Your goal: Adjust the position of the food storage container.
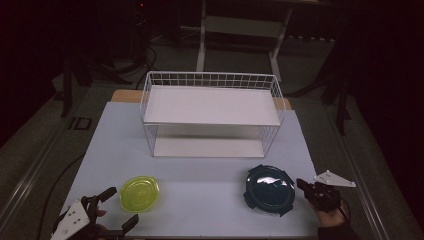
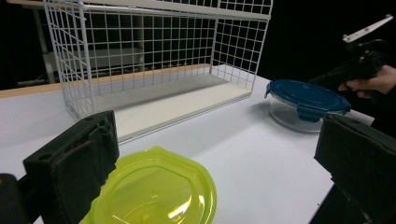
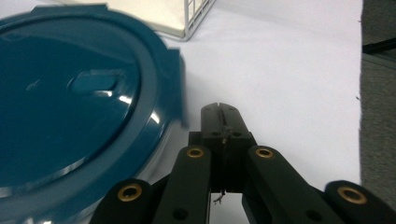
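On the near right of the bench (image 1: 200,200), your right tongs (image 1: 301,184) sit fully closed on nothing, tips just beside the rim of the teal-lidded glass container (image 1: 268,189), not touching it. Near left: your left tongs (image 1: 122,207) gape wide, empty, framing the yellow-green lid (image 1: 139,193) that lies flat on the bench; jaws stand either side, clear of it. Behind both, mid-bench, the white wire rack (image 1: 212,114) stands with two shelves, both bare.
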Demonstrator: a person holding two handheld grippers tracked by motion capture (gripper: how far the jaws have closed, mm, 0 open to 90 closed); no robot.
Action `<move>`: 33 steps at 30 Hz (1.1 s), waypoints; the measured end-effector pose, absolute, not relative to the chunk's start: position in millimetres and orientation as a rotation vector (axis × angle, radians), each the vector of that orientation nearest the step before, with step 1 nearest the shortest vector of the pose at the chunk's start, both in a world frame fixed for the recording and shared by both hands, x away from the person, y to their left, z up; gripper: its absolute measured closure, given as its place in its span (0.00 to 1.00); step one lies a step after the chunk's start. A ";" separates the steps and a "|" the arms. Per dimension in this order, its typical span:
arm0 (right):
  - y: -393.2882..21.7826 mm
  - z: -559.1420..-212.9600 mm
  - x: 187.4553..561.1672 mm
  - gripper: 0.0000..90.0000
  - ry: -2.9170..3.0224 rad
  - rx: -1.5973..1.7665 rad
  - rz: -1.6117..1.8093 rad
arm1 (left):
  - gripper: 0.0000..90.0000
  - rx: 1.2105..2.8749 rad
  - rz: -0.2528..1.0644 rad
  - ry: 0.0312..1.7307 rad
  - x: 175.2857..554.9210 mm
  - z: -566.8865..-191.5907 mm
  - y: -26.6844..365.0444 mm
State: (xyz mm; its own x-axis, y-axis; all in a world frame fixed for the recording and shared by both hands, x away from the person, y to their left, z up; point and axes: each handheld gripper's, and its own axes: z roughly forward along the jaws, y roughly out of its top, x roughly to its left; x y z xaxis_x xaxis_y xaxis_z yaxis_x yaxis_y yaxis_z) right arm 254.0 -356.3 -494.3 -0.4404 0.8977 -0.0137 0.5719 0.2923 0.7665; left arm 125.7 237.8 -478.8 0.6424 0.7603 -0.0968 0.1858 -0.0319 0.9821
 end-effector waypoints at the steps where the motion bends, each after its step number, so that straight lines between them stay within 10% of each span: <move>1: -356.3 -494.3 254.0 1.00 2.121 1.313 0.979 | 0.00 1.569 0.553 0.810 125.7 -478.8 238.2; 33: -342.5 -492.3 217.1 1.00 2.232 1.276 1.090 | 0.00 1.581 0.544 0.805 126.2 -479.1 233.7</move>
State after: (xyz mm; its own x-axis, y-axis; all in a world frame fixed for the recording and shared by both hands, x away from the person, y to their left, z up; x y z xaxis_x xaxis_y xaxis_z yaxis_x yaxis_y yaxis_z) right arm 217.1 -342.5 -492.3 -0.5348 0.8419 0.0724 0.5745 0.2994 0.7618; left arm 126.2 233.7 -479.1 0.6490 0.7547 -0.0962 0.1922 -0.0403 0.9805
